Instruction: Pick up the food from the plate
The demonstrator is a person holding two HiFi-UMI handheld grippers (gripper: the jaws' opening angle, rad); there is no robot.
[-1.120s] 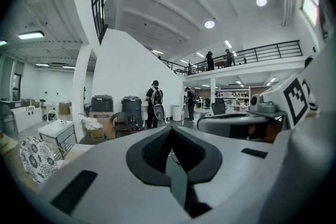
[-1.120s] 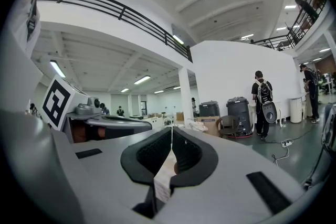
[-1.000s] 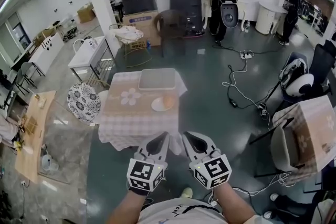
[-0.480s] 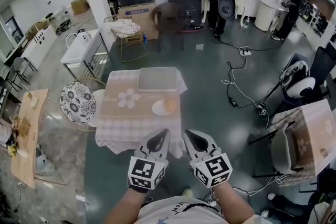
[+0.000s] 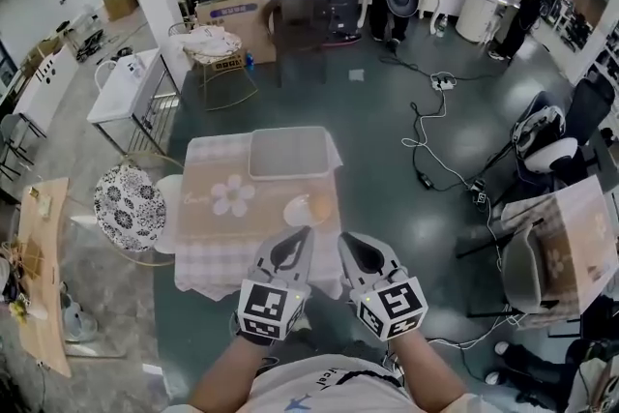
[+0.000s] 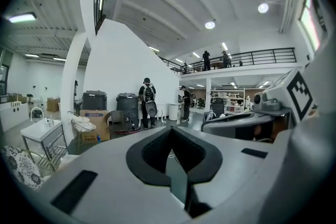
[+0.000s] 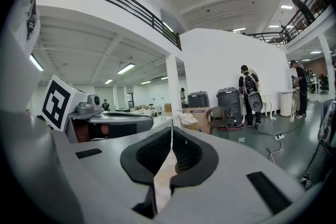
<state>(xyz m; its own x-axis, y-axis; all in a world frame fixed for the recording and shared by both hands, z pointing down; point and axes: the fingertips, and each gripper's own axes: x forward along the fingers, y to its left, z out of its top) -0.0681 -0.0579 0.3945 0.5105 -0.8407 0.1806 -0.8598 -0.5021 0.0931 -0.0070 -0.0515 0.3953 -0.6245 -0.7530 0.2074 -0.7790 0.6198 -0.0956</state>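
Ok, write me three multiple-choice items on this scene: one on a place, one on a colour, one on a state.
1. Where on the table does the plate lie?
A. by the right edge, nearer the person than the tray
B. at the left edge
C. on top of the tray

2. What colour is the tray?
A. red
B. grey
C. blue

3. How do the right gripper's jaws stand?
A. wide apart
B. shut on the plate
C. shut, empty

1 A: the plate sits just in front of the tray, at the right.
2 B: the tray is plain grey.
3 C: the jaws meet with nothing between them.
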